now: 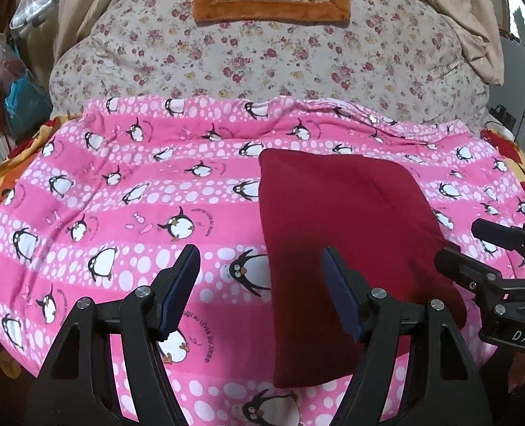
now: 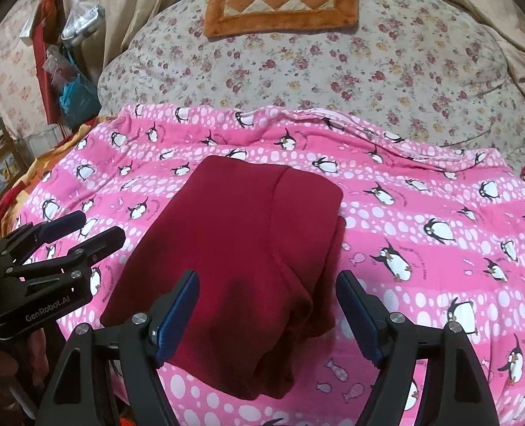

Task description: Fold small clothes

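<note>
The left claw [image 1: 260,280] and the right claw [image 2: 267,310] were held wide open, with nothing gripped. The dark red garment [image 2: 241,248] was laid folded on the pink penguin blanket [image 1: 120,191] of the bed. Loose layers at its right edge could be dragged apart by a shallow pinch. The near hem was hidden behind the fingers, and the garment's type could not be told.

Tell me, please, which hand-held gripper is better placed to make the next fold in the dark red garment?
Probably the right hand-held gripper: its open jaws sit over the near edge of the dark red garment. The left hand-held gripper, also open, hangs mostly beside it, over the pink penguin blanket.
</note>
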Tool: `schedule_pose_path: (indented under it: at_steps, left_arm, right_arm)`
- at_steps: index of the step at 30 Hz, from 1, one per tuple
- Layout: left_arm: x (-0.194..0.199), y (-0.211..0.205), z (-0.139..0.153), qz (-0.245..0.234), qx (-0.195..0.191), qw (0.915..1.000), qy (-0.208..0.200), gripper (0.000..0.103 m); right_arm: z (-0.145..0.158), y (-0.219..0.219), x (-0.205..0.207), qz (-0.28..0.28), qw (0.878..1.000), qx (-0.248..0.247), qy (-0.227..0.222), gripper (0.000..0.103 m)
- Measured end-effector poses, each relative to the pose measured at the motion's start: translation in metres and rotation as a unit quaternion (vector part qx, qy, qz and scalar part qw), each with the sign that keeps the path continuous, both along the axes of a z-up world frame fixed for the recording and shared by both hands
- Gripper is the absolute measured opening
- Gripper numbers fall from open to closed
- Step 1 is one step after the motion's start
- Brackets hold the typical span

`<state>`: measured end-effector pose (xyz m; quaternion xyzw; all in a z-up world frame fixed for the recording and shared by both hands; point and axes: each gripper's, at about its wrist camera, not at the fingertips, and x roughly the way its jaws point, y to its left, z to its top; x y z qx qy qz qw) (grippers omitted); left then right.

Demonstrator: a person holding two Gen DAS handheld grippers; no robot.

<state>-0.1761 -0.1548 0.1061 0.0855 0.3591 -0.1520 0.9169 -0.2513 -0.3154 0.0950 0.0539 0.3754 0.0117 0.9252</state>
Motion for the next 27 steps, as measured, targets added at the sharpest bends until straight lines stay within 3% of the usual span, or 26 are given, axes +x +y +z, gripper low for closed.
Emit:
schedule_pose_path:
  at_steps: [8,20,27]
  left_arm:
    - [0.003,0.002,-0.004,0.016,0.022,0.9996,-0.005,0.071]
    - [0.017,0.016,-0.006,0.021,-0.03,0.9987,0.034,0.071]
    - [0.021,0.017,0.003,0.034,-0.011,0.9993,0.013,0.071]
  right_arm:
    - [-0.005,0.008,0.004,0.005,1.0,-0.003,0.008,0.077]
    - [-0.004,0.004,0.009,-0.008,1.0,-0.003,0.011,0.077]
    - [-0.003,0.001,0.016,-0.021,1.0,0.002,0.017,0.081]
